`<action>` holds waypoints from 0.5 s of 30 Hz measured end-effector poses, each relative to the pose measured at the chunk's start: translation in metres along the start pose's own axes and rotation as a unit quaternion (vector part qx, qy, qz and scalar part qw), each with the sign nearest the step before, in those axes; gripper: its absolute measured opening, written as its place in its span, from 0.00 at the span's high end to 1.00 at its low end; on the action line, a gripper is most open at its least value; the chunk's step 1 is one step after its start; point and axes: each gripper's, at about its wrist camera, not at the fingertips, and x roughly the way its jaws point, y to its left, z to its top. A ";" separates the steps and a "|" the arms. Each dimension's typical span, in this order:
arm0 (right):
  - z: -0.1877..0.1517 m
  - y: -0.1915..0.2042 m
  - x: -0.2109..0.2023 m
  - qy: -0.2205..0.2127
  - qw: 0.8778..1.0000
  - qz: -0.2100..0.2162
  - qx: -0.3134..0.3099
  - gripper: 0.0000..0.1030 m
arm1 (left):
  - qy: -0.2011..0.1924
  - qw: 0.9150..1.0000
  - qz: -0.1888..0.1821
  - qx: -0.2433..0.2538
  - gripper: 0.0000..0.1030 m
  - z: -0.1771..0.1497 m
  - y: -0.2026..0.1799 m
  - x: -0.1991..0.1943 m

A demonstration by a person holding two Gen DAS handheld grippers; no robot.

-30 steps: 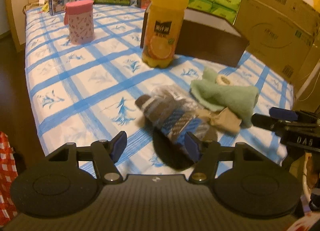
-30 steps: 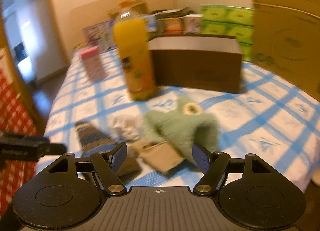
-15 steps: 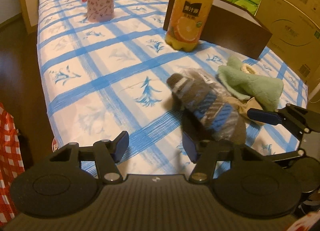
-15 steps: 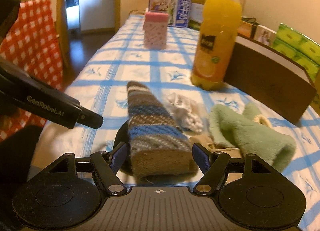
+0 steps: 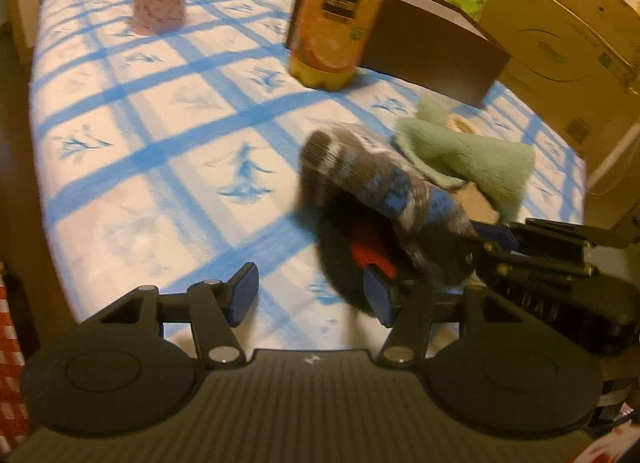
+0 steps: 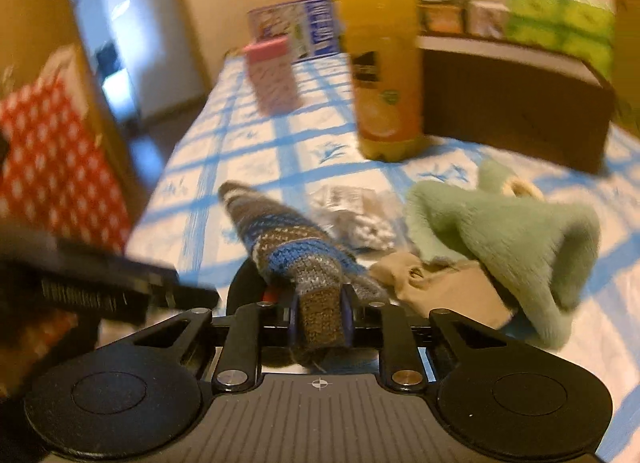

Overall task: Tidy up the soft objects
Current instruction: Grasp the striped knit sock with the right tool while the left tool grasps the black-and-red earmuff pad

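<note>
Your right tool is pinched tight on the cuff of the striped sock, which runs away from you toward 11 o'clock, its toe end out over the blue-checked tabletop. Gripping the cuff probably lets the rest hang free so it can be carried without bunching. Beneath it lies a dark round thing with something red on it; what it is, you cannot tell.

Your left tool stands wide open and holds nothing. In its view the sock sits at about 1 o'clock, with the right tool coming in from 3 o'clock, so the left looks ready to take the free end or steady it.

The green plush lies at 2 o'clock in the right view, partly over a tan cloth, with a crinkled bag between it and the sock. Those remain unsorted. The juice bottle and pink cup stand well behind, clear of your path.
</note>
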 end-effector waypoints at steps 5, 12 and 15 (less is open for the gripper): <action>0.007 -0.022 -0.011 -0.011 0.997 0.014 0.077 0.80 | 0.004 1.000 -0.028 0.007 0.46 0.001 -0.013 0.016; 0.007 -0.040 -0.017 -0.022 0.987 0.036 0.152 0.80 | 0.006 0.999 -0.034 -0.005 0.50 0.005 -0.020 0.036; 0.007 -0.042 -0.017 -0.023 0.986 0.039 0.160 0.80 | 0.001 1.000 -0.029 0.000 0.69 0.006 -0.022 0.038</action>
